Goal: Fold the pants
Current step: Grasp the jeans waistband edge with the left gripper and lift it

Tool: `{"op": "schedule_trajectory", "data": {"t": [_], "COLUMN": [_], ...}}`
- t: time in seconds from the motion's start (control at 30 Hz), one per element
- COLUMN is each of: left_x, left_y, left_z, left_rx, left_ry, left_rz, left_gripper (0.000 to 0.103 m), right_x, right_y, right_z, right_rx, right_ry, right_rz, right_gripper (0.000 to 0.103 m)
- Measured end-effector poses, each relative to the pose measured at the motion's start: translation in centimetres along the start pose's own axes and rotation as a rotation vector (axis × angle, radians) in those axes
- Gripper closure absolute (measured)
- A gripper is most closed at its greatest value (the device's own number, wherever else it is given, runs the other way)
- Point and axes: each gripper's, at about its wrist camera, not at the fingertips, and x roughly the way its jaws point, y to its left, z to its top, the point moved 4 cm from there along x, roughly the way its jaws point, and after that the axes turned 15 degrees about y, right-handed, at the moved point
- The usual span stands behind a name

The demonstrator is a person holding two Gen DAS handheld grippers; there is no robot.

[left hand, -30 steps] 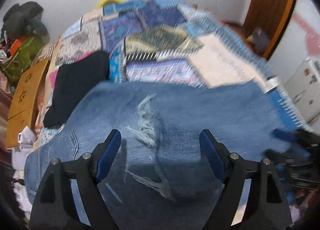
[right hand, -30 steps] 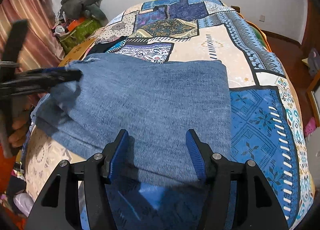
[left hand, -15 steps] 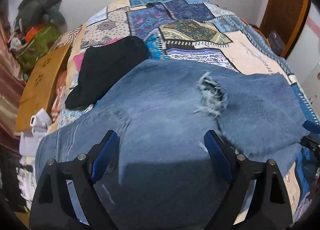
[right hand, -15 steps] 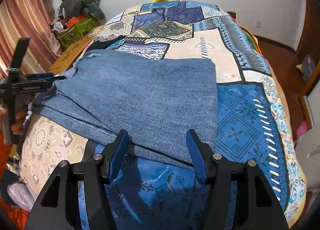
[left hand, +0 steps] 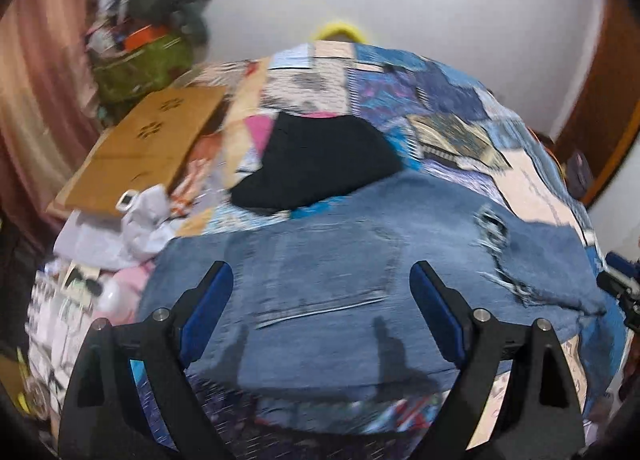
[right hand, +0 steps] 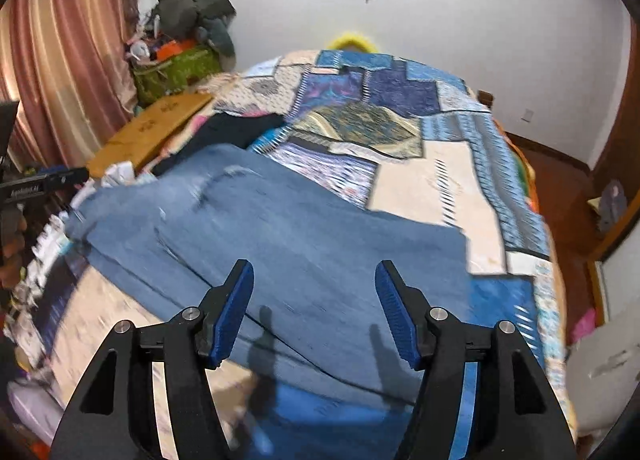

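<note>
Blue jeans [left hand: 360, 228] lie folded flat across the patchwork bedspread [left hand: 460, 128], a frayed rip [left hand: 494, 228] showing near their right end. My left gripper [left hand: 320, 272] hovers above the pocket area, its jaws opening, with nothing between them. In the right wrist view the jeans [right hand: 300, 228] run from the left edge to a straight fold on the right. My right gripper [right hand: 314, 268] hangs open above them, gripping nothing. The left gripper [right hand: 44, 184] shows at that view's left edge, held by a hand. The pictures are blurred by motion.
A black garment [left hand: 320, 164] lies on the bed just beyond the jeans. Cardboard [left hand: 148, 148], loose white cloth and clutter crowd the bed's left side. A green bag [right hand: 176, 68] and a curtain [right hand: 60, 60] stand behind. The floor [right hand: 560, 180] runs along the right.
Both grippers have risen and drawn back from the jeans. The left view has swung left from the ripped knee toward the pocket end, and the left jaws have widened.
</note>
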Motion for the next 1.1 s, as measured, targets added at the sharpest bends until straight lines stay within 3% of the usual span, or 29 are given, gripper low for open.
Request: {"op": "schedule_trajectory", "data": {"t": [0.1,0.23,0.5,0.73,0.87,1.0,1.03,1.1], "left_x": [-0.3,1.1,5.7,8.3,9.7,11.1,11.4,12.1], "left_y": [3.9,8.5,13.2,12.7,12.4,12.5,12.7,13.3], "left_z": [-0.7,-2.5,-7.3,-9.0,-8.1,-6.9,-6.7,-6.1], "left_rx": [-0.103,-0.249,-0.502,-0.542,-0.529,-0.523,-0.535,-0.567], "left_ry": [0.018,0.088,0.252,0.328,0.338,0.34,0.341,0.348], "left_rz": [0.018,-0.013,-0.266,-0.397,-0.505,-0.542,-0.54,-0.488], "left_gripper": [0.006,0.006,0.006,0.006,0.006,0.006,0.009,0.026], "right_x": [1.2,2.6,5.5,5.5,5.6,5.7,5.7,5.7], "right_y": [1.7,4.1,6.1,5.7,5.9,5.7,5.7,5.7], "right_z": [1.1,2.0,1.7,1.2,1.2,1.2,1.1,1.2], "right_rx": [0.006,-0.016,-0.01,0.021,0.016,0.018,0.017,0.018], "right_ry": [-0.008,-0.007,0.093,0.119,0.122,0.122,0.119,0.116], "right_rz": [0.037,0.065,0.114,0.151,0.148,0.157,0.158,0.161], "right_gripper": [0.044,0.044,0.043,0.037,0.036,0.036,0.036,0.036]}}
